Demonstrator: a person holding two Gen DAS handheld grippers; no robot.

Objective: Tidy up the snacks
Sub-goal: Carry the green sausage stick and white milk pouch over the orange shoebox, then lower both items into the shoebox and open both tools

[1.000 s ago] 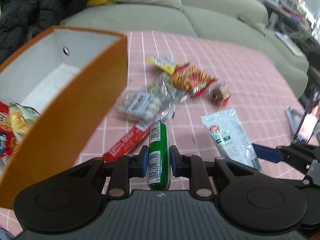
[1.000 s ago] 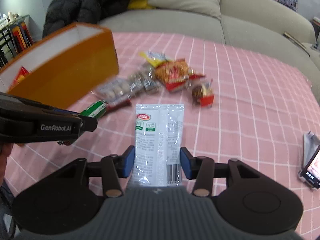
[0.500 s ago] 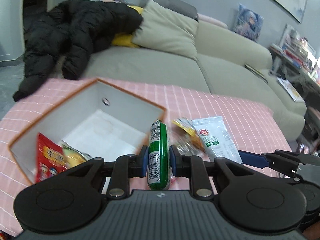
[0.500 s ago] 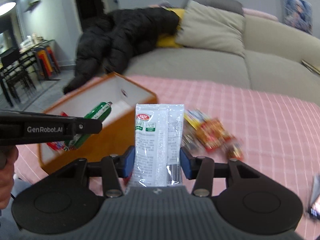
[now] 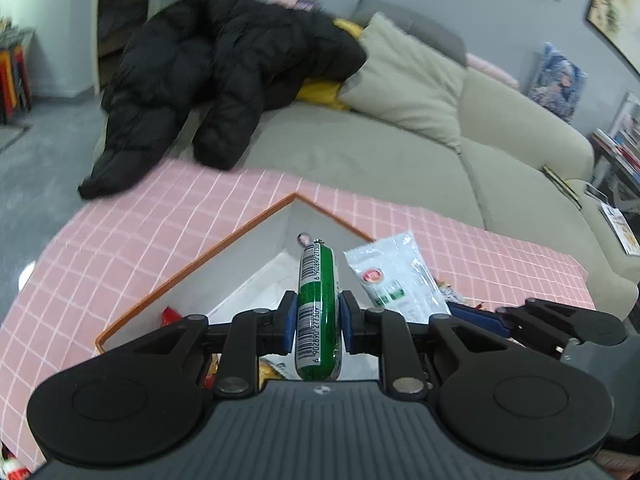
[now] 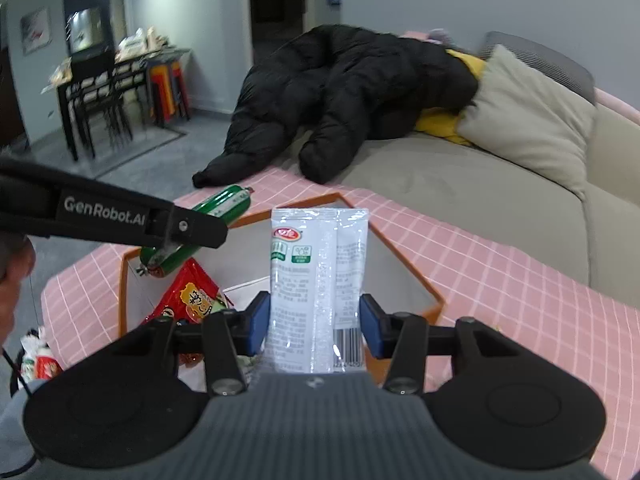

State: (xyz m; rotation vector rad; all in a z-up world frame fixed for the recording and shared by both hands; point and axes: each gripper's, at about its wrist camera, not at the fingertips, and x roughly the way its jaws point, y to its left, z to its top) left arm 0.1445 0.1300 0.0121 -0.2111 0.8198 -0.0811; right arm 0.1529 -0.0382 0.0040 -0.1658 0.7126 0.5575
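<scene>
Hovering over the orange box [image 6: 434,300], both tongs carry snacks, apparently ready to drop them in: the left tongs [image 5: 318,322] are clenched on a green sausage [image 5: 318,312], the right tongs [image 6: 316,320] grasping a white packet [image 6: 318,292] upright. A red snack bag [image 6: 188,296] already lies inside. The box sits on a pink checked desk [image 6: 520,280] before a beige sofa [image 5: 400,148] with a black jacket [image 5: 224,68].
</scene>
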